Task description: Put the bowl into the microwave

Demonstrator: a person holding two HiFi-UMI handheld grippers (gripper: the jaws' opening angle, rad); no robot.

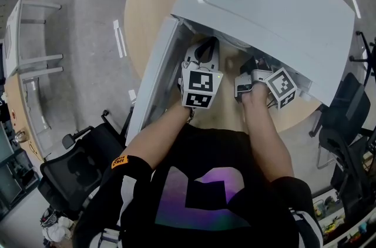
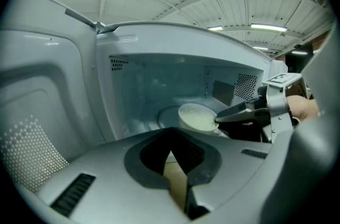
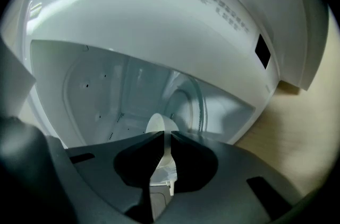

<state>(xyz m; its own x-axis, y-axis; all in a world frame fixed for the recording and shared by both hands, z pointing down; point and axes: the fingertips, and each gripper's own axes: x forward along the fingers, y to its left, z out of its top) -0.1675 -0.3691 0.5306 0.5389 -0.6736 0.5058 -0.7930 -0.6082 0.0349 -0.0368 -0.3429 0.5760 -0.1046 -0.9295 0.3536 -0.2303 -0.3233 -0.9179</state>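
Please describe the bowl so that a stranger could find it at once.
Find the white microwave with its door open. Inside is a small pale bowl, the only loose thing there, its rim pinched by the right tool.

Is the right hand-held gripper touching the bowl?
Touching: the right gripper view shows the right hand-held gripper pinching the bowl rim between its jaws.
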